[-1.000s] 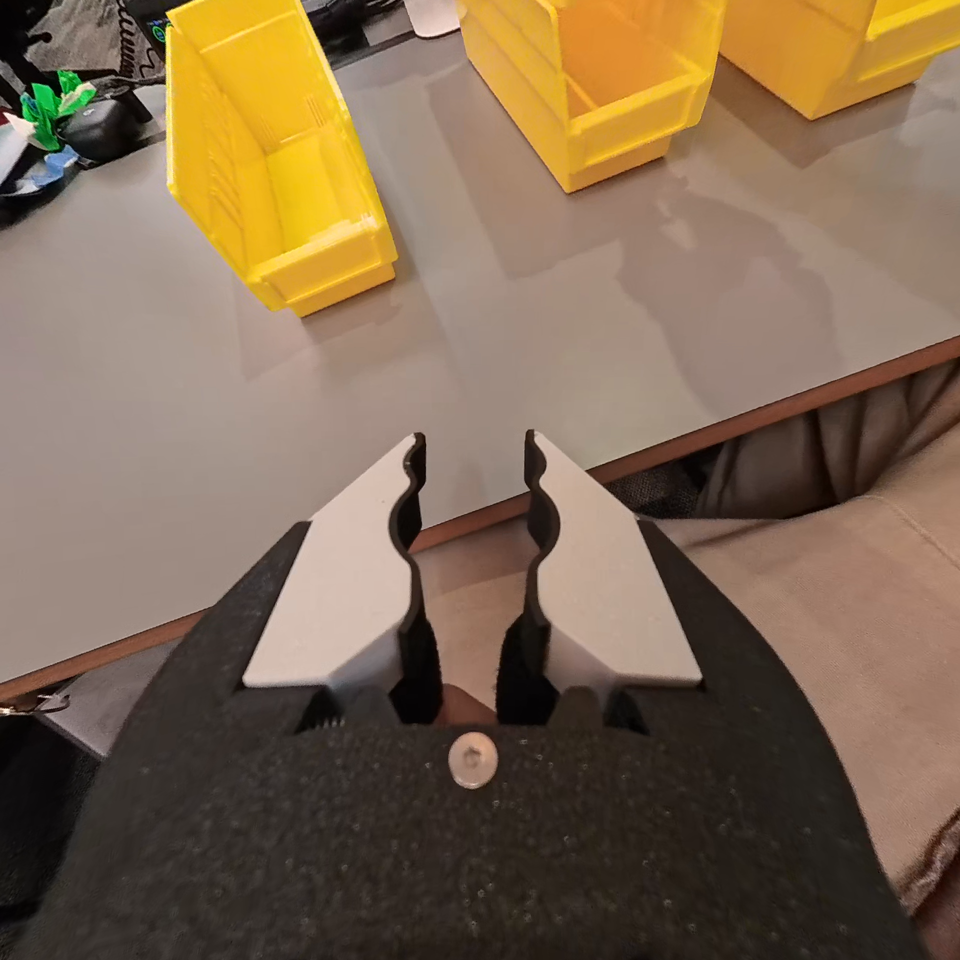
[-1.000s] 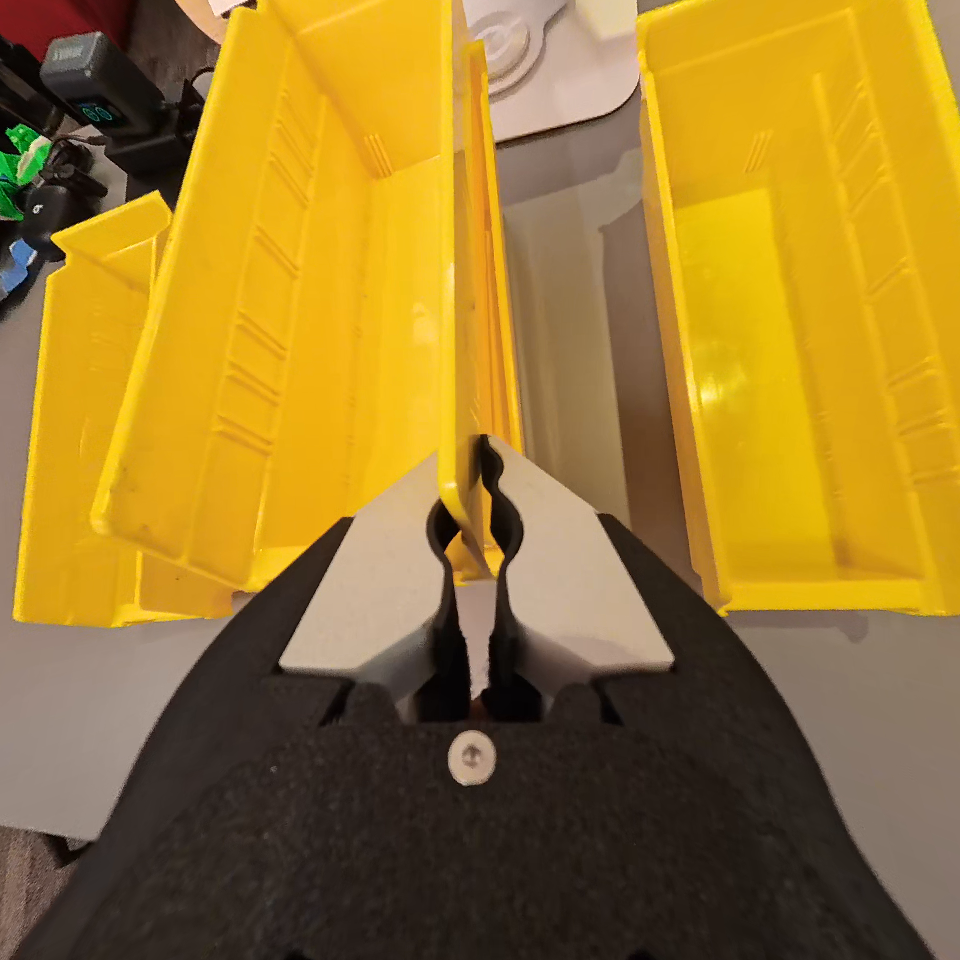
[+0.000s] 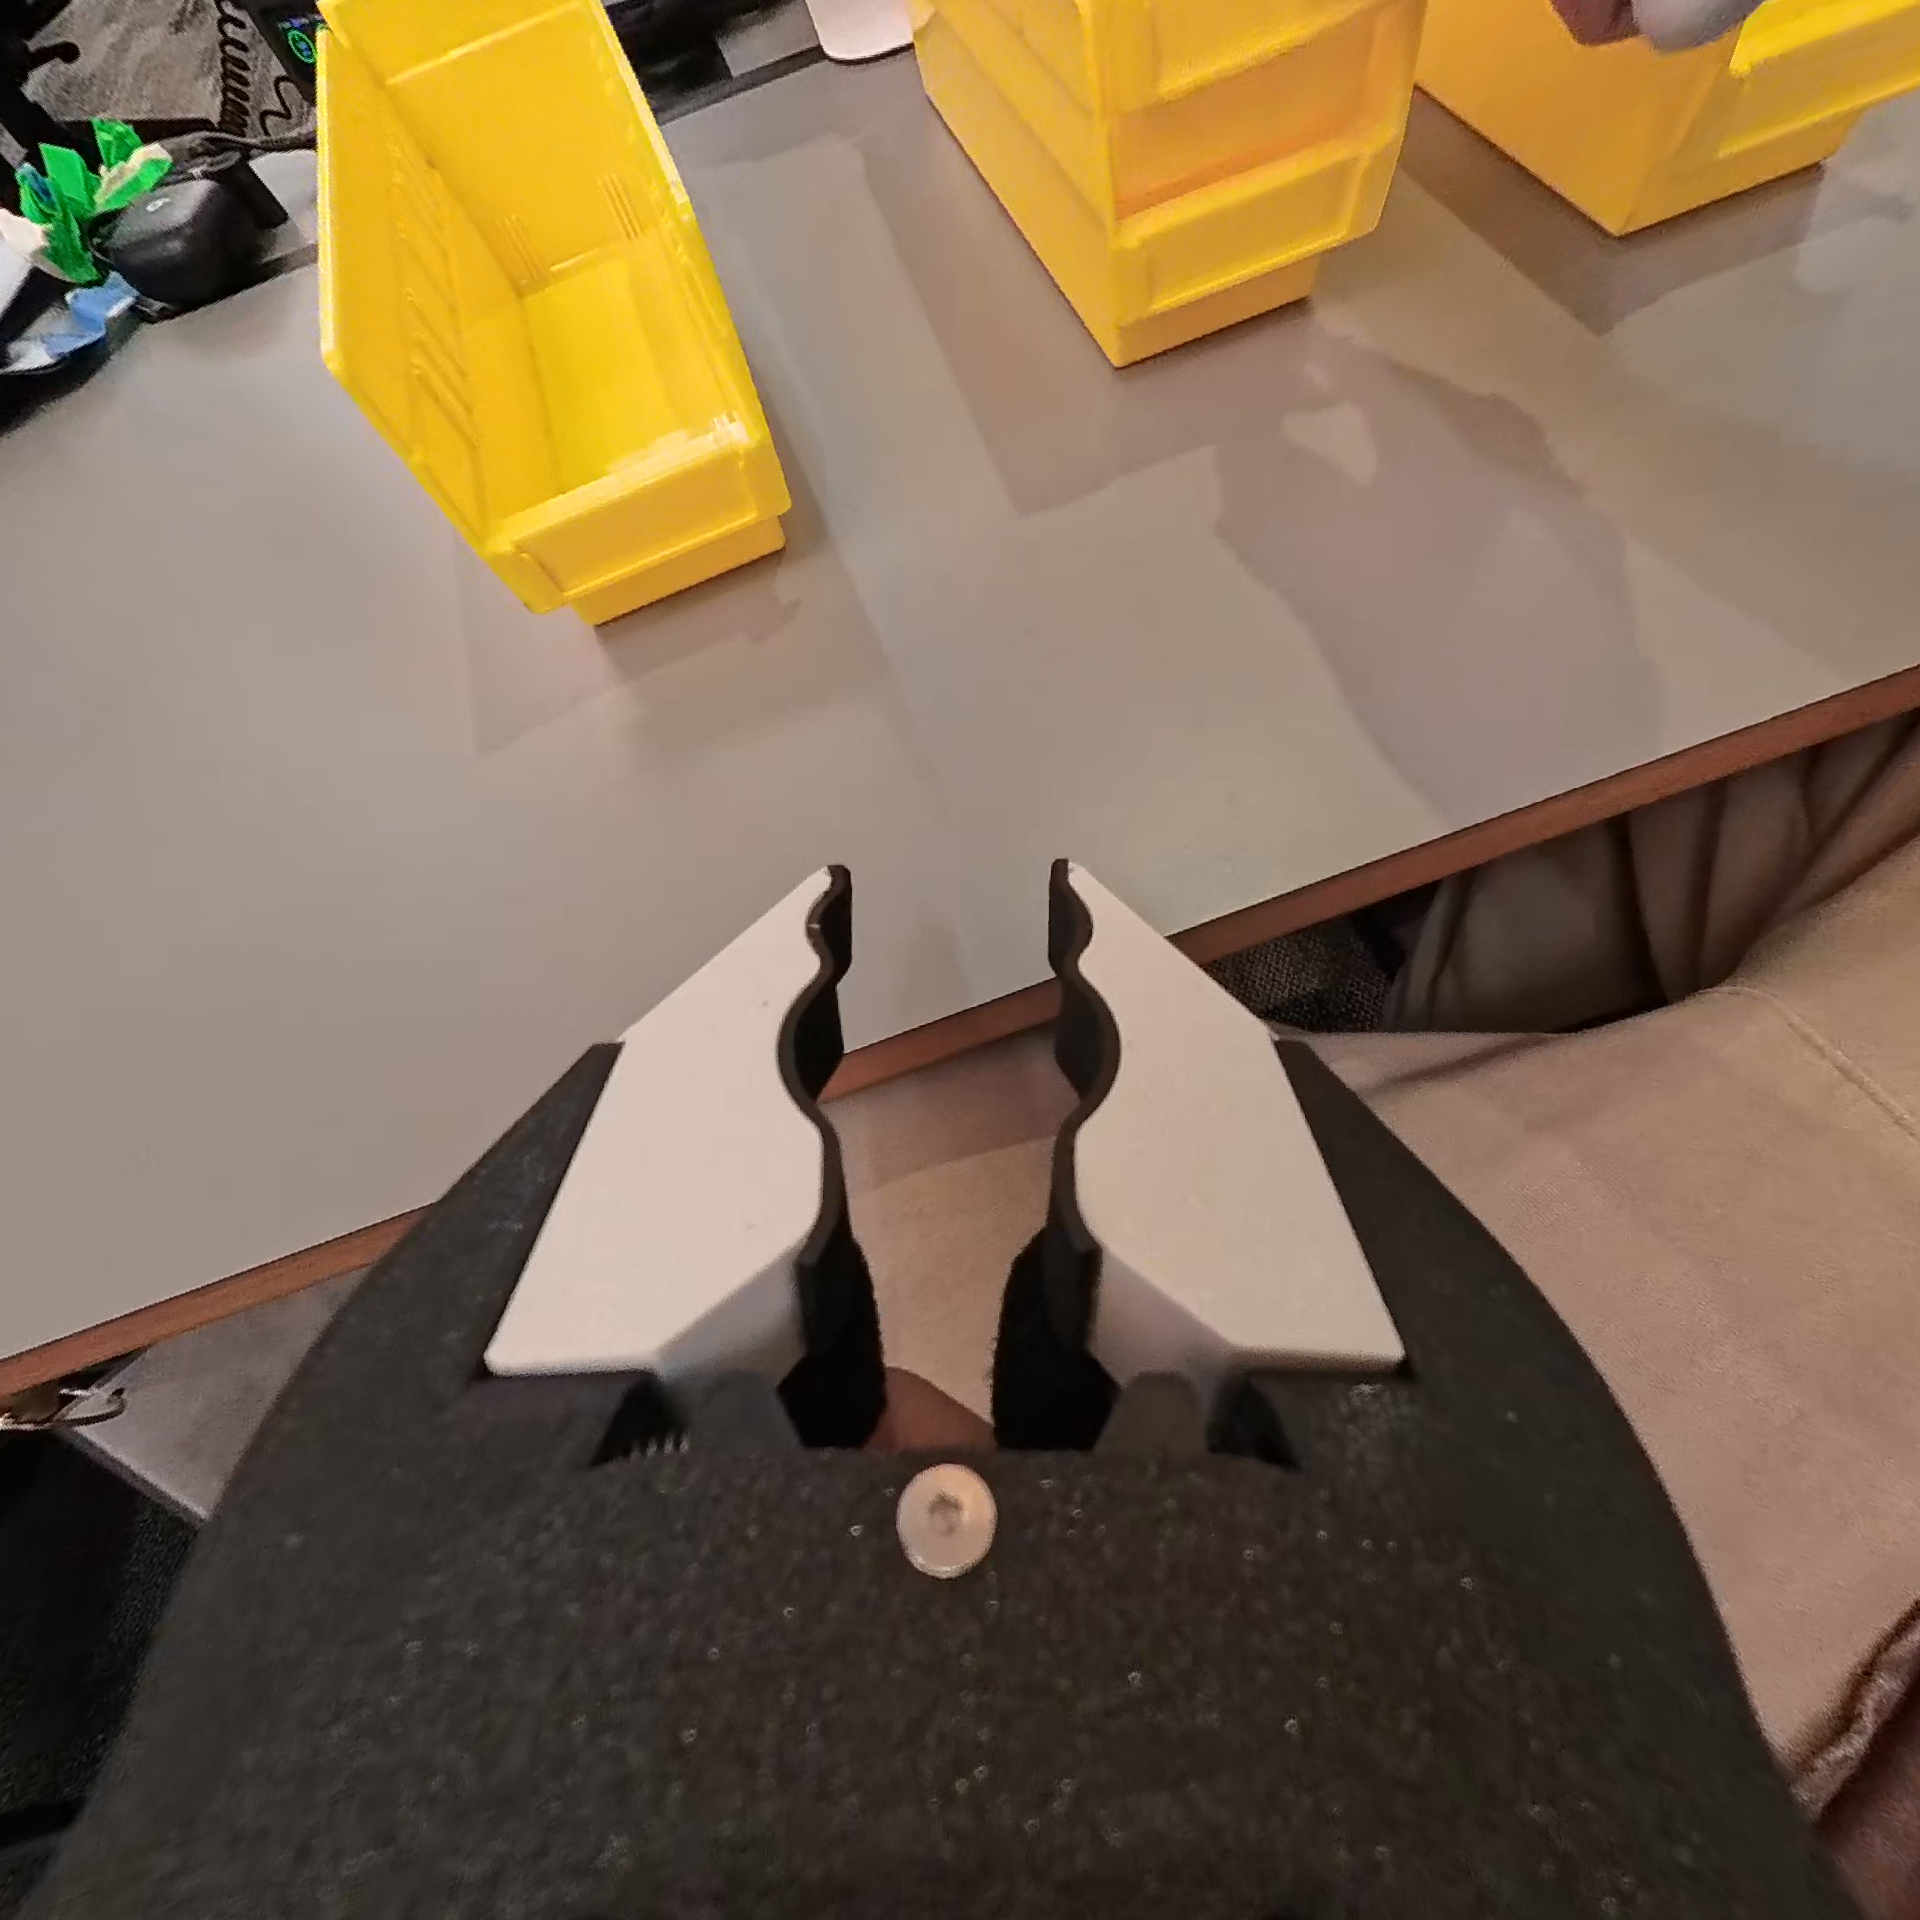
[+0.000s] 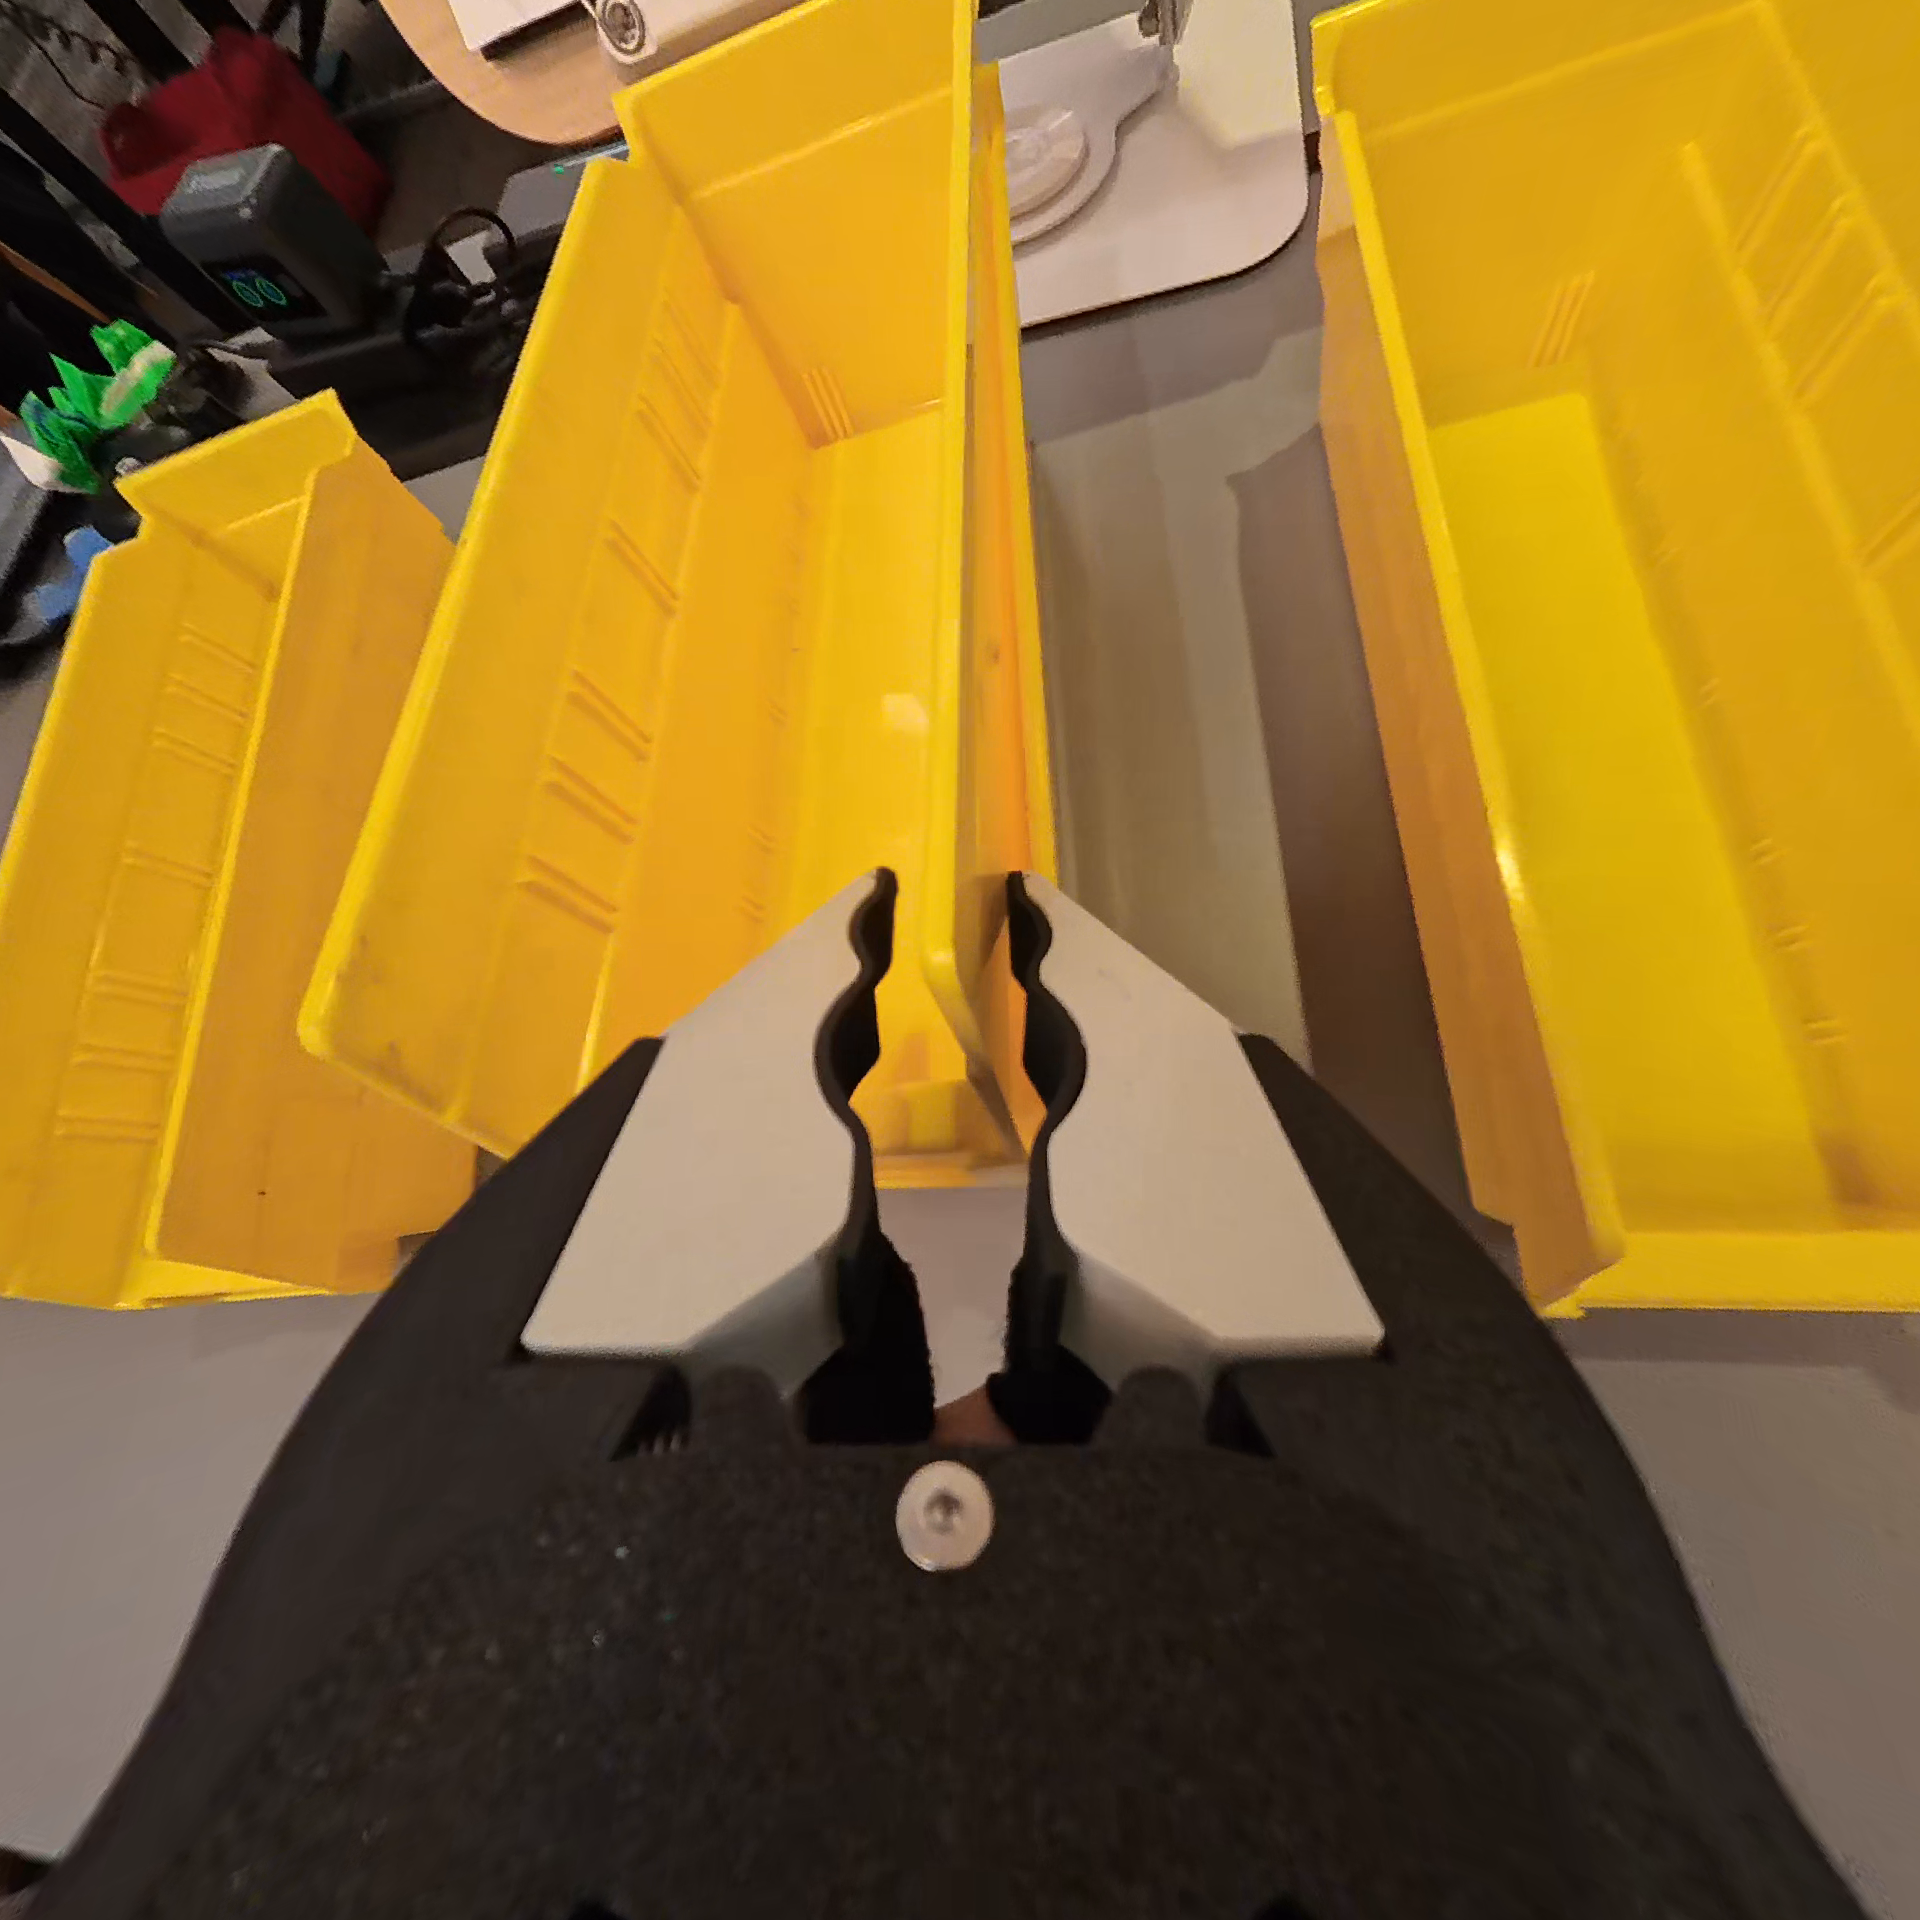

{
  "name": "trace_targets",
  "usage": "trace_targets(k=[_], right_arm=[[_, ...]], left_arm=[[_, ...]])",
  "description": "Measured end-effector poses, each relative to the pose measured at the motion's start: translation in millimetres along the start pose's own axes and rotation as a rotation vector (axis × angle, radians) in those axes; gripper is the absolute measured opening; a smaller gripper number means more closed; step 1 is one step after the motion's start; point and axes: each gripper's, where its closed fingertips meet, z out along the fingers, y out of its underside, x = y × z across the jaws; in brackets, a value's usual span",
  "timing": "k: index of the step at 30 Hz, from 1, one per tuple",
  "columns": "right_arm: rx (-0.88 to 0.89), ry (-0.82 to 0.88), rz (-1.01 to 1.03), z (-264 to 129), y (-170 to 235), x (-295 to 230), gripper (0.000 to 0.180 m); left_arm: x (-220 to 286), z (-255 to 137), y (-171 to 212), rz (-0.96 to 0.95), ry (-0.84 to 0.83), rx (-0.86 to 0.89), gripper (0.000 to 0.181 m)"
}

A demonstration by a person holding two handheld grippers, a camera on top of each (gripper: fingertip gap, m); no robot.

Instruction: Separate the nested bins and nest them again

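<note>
Since a second ago the right tool (image 4: 943, 883) has parted its fingers, releasing the side wall of the middle bin (image 4: 665, 644), which is now sitting nested in another bin. On the grey desk (image 3: 1039, 675), the left bin (image 4: 197, 914) is standing alone, and the right bin (image 4: 1621, 727) is standing apart. The left tool (image 3: 948, 878) is hovering over the desk's near edge, gaping and empty.
</note>
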Motion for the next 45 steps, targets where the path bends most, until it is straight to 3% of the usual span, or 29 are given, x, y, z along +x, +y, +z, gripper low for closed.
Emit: trace_targets(k=[4, 8, 14, 20, 22, 24, 34, 45], right_arm=[[-0.034, -0.103, 0.126, -2, -3, -8, 0.037], [-0.199, -0.226, 0.2, -11, -3, -18, 0.053], [-0.214, -0.237, 0.086, -30, -31, -9, 0.051], [-0.269, -0.14, -0.184, -24, -13, 7, 0.026], [-0.263, -0.157, -0.198, -21, -13, 1, 0.009], [-0.23, -0.067, -0.266, -18, -19, 8, 0.004], [-0.002, -0.043, -0.105, -17, -32, 26, 0.002], [0.113, -0.041, -0.046, -21, -44, 24, 0.002]], left_arm=[[0, 1, 0, 0.001, 0.002, -0.003, 0.036], [0, 1, 1, -0.001, 0.004, -0.003, 0.036], [3, 2, 1, 0.008, 0.011, -0.009, 0.036], [3, 2, 2, 0.007, 0.007, -0.012, 0.036], [2, 1, 2, 0.011, 0.001, -0.011, 0.036], [0, 1, 2, 0.009, -0.005, -0.01, 0.036], [-4, 2, 4, -0.012, -0.001, -0.015, 0.036], [-4, 3, 5, -0.013, 0.001, -0.02, 0.036]])
